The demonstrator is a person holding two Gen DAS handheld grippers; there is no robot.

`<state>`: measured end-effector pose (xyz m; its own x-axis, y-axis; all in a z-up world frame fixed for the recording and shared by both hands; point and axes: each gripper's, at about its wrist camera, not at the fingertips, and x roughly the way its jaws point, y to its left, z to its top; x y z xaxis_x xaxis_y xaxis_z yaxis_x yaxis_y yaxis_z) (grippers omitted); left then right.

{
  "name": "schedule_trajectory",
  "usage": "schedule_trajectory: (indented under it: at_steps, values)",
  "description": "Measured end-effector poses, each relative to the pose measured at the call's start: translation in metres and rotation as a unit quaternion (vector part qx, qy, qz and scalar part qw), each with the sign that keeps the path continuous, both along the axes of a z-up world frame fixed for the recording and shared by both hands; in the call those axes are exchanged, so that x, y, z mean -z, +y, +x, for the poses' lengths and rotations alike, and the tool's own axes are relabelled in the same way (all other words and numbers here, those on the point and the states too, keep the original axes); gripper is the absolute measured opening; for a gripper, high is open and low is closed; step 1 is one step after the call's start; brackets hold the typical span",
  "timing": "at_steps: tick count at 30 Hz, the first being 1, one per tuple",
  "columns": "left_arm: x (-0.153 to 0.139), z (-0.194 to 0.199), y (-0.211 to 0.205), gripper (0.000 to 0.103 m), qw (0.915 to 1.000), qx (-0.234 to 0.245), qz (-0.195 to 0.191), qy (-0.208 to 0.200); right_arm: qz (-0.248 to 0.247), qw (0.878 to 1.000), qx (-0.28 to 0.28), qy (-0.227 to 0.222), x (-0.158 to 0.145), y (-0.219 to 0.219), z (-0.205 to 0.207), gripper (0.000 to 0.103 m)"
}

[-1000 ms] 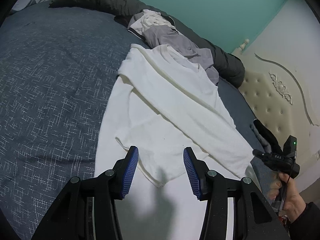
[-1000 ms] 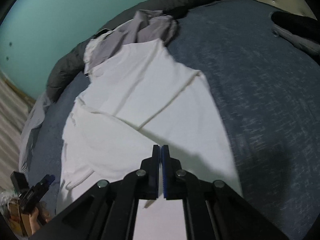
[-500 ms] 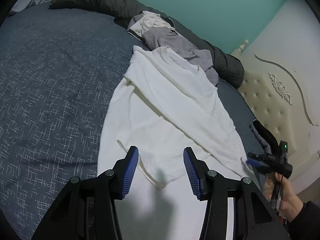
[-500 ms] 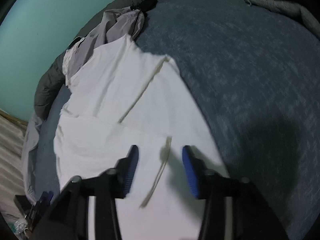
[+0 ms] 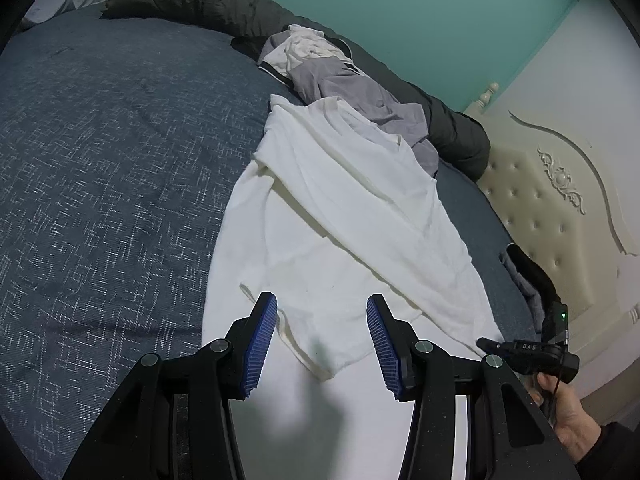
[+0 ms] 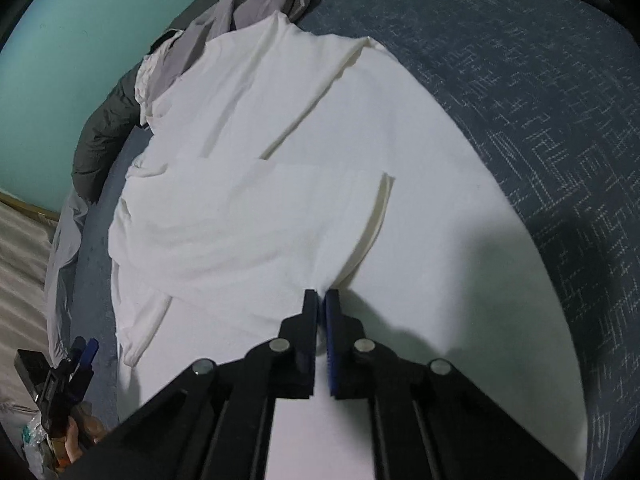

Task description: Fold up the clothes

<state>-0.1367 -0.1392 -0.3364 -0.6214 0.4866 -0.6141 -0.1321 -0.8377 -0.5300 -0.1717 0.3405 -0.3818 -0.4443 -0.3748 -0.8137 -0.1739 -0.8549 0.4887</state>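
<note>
Right wrist view: right hand-held gripper [image 6: 320,300] has just pinched shut on the white shirt [image 6: 248,184] on the bed [image 6: 540,80]; left hand-held gripper [image 5: 322,330] hovers half-open, empty.

Black tool [image 5: 322,338], ribbed blue pads [image 5: 262,346]

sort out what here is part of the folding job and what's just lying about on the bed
In the job:
- white garment, spread on the bed
- right hand-held gripper, shut on a pinch of the white cloth
- left hand-held gripper, open above the garment

Just lying about:
- grey clothes pile
- dark rolled duvet
- blue bedspread
- cream headboard
</note>
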Motion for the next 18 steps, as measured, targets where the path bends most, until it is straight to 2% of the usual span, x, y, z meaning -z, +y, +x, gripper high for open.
schedule_trajectory:
  at_steps: [6,11,18]
  values:
    - [0.001,-0.001,-0.003,0.051,1.0,-0.005,0.003,-0.002,-0.004,1.0,0.0,0.026,-0.023,0.008,0.012,0.002]
    - [-0.001,-0.004,-0.008,0.051,0.9999,-0.013,0.005,-0.006,-0.013,1.0,0.0,0.011,-0.005,0.006,0.017,0.002]
    - [-0.005,-0.027,-0.011,0.051,0.9984,-0.024,-0.052,-0.001,-0.044,0.998,0.005,0.036,0.003,0.01,0.019,0.003]
